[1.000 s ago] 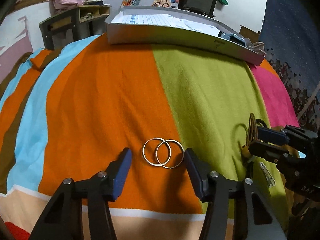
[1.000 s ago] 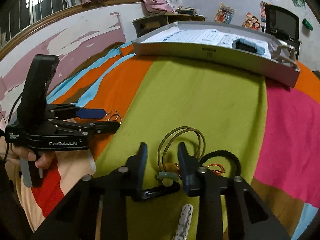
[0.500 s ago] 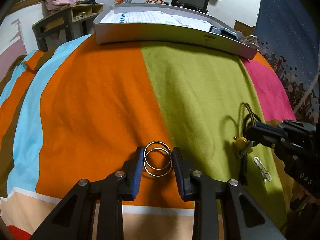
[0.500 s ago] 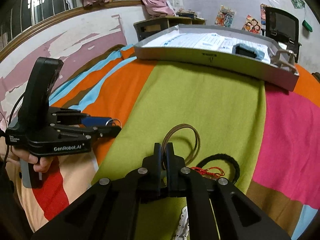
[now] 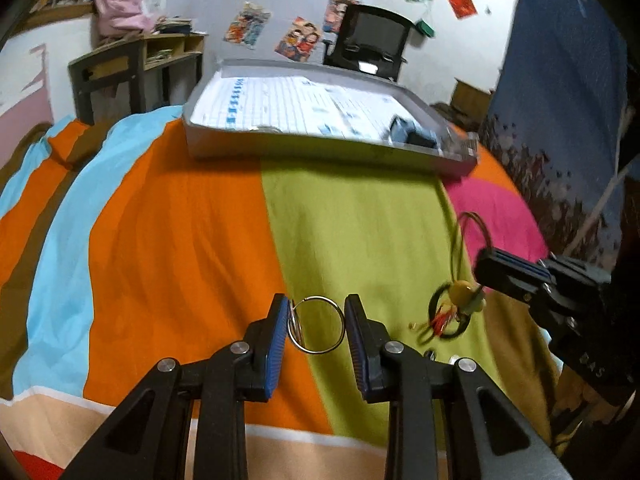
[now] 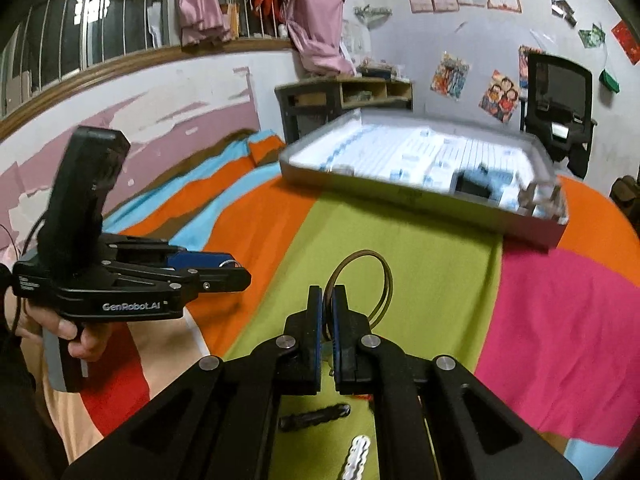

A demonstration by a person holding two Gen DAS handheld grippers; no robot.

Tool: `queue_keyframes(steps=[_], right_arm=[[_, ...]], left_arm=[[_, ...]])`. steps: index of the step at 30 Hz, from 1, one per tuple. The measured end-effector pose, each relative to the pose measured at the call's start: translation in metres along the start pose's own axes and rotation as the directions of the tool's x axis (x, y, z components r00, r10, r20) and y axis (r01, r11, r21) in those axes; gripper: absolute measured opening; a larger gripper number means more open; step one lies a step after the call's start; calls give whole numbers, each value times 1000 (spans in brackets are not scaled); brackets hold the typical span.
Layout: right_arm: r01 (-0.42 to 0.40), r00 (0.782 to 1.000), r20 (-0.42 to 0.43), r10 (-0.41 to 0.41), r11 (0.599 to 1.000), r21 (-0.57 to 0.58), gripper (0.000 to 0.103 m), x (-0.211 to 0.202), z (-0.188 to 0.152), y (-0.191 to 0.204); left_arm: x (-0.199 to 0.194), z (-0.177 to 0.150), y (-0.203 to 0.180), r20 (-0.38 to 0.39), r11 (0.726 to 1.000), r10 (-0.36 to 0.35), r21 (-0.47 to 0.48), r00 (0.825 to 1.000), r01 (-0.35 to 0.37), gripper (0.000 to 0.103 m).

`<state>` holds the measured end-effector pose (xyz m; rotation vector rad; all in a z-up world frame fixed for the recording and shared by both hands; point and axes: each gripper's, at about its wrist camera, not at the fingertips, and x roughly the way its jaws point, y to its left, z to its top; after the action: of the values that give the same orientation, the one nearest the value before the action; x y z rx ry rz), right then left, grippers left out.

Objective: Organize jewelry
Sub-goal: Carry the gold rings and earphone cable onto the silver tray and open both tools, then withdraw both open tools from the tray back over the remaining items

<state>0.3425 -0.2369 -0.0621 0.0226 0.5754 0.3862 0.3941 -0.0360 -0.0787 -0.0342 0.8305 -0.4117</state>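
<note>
- Two silver hoops (image 5: 316, 325) overlap, lower centre of the left view.
- A bronze hoop pair (image 6: 362, 284) stands upright, centre of the right view.
- A grey tray (image 5: 320, 150) lies upper centre.

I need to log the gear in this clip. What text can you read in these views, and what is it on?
"GenRobot.AI": side of the left gripper.
Small white label on its rear: too blurred to read.
Letters on the right gripper body: unclear.
Print on the tray liner and the wall posters: unreadable.

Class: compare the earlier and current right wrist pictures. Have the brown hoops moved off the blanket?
Yes. The brown hoops, pinched in the right tongs, have risen off the green stripe toward the grey tray. The black hair tie stays on the blanket.
</note>
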Motion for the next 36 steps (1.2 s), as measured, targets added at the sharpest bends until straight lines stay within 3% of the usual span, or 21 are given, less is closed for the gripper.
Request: queue_keyframes(steps=[4,9,15,23,28,30,33,35,36], right_arm=[[14,998,64,-13,1000,-9,4,-9,20,-13],[45,990,137,-40,999,-31,4,-2,73,-35],[34,991,131,-33,999,-6,4,44,126,-56],[50,998,49,-49,999,-19,4,101,116,-67],[76,997,18,-75,997,-36,5,109,103,-64],[94,995,15,-94,995,-39,5,107,101,-62],[114,993,19,-114,993,-31,16,98,101,-61],[130,991,32,-129,991,-24,33,88,102,-63],[142,989,47,-141,990,-20,34,78,104,-61]], left_arm=[[-7,34,6,69,998,-8,-65,998,12,27],[-7,89,7,181,998,21,-57,983,-11,27],[32,130,22,180,995,39,-97,983,-21,27],[86,128,38,121,988,49,-153,991,-30,27],[89,124,36,143,988,68,-147,987,-47,29],[86,122,34,146,987,78,-148,986,-56,35],[74,120,31,178,987,93,-149,980,-67,66],[60,118,28,216,984,112,-160,970,-78,71],[55,118,28,221,984,112,-163,969,-76,71]])
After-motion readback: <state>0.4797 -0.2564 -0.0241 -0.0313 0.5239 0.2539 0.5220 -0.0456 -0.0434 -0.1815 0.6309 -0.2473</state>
